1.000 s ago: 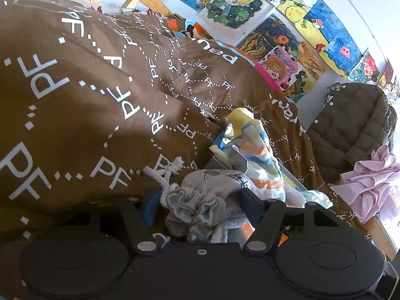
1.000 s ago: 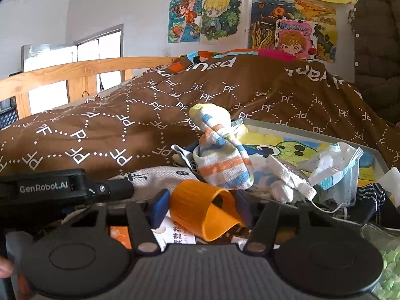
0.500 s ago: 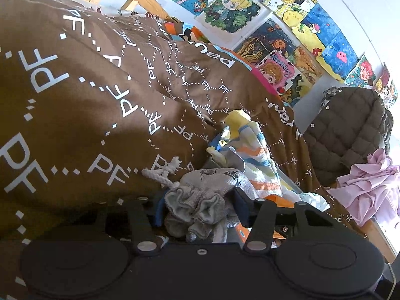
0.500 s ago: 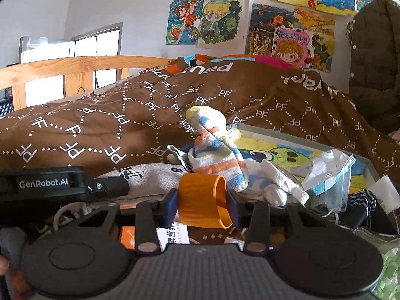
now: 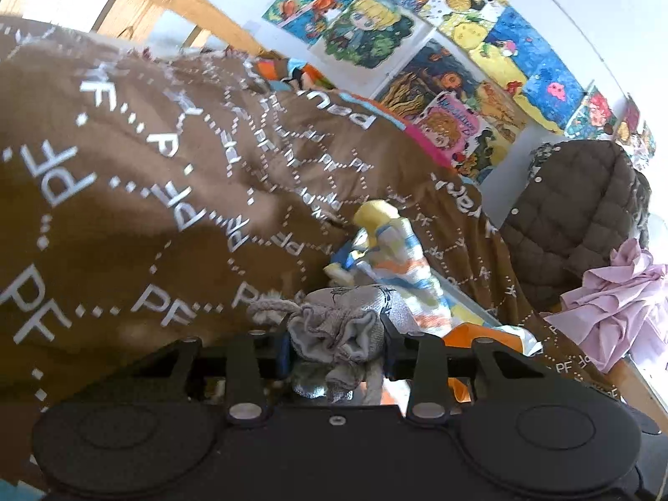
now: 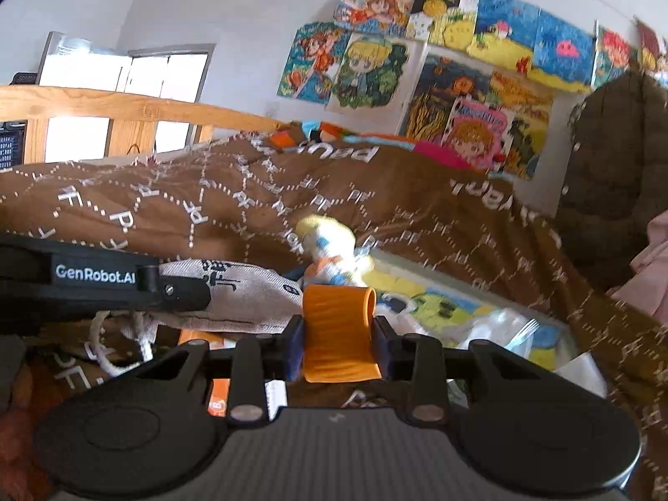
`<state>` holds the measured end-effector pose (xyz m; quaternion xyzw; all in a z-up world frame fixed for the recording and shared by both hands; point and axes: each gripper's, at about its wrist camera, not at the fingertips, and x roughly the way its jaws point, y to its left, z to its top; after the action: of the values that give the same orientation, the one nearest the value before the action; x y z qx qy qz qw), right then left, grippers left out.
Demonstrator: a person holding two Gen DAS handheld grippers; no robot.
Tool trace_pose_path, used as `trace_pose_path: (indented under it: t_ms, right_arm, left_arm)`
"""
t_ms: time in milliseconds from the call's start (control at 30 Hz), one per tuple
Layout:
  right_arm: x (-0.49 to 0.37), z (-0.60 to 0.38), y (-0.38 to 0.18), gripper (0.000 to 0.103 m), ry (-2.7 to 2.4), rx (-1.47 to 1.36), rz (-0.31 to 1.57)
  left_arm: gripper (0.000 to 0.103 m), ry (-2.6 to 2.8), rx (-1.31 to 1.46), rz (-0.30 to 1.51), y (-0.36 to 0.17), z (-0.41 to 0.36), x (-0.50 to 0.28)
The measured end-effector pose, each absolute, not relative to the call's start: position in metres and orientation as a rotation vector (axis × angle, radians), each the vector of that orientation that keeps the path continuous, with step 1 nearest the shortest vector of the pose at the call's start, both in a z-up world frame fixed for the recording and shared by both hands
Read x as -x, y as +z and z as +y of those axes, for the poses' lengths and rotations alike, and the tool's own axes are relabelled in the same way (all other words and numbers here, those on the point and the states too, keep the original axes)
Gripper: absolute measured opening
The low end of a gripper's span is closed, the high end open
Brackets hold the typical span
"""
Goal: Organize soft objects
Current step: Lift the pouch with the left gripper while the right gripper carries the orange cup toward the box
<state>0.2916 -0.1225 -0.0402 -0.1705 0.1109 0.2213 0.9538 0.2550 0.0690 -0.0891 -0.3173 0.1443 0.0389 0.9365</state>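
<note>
My left gripper (image 5: 336, 348) is shut on the gathered mouth of a grey drawstring bag (image 5: 342, 325), lifted off the brown quilt (image 5: 125, 192). The bag also shows in the right wrist view (image 6: 242, 296), hanging from the left gripper's black body (image 6: 96, 279). My right gripper (image 6: 338, 344) is shut on an orange ribbed cuff (image 6: 338, 330) and holds it up. A striped sock (image 5: 401, 259) with a yellow toe stands beyond both, also in the right wrist view (image 6: 330, 246).
A box with a cartoon lid (image 6: 438, 304) holds plastic wrappers (image 6: 505, 330) at the right. A brown quilted jacket (image 5: 576, 208) and pink cloth (image 5: 618, 296) lie far right. A wooden bed rail (image 6: 104, 104) and posters (image 6: 417, 62) stand behind.
Both grippers closed, the left on the grey bag and the right on the orange cuff, and both have lifted. The right view swung and is blurred.
</note>
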Motion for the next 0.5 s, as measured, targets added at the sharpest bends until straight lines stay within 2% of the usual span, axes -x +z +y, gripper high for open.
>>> trace_pose_path:
  t_ms: [500]
  right_arm:
    - [-0.232,-0.202,0.028,0.038,0.334,0.305,0.102]
  left_arm:
    - [0.04,-0.038,0.549,0.174,-0.009,0.007,-0.216]
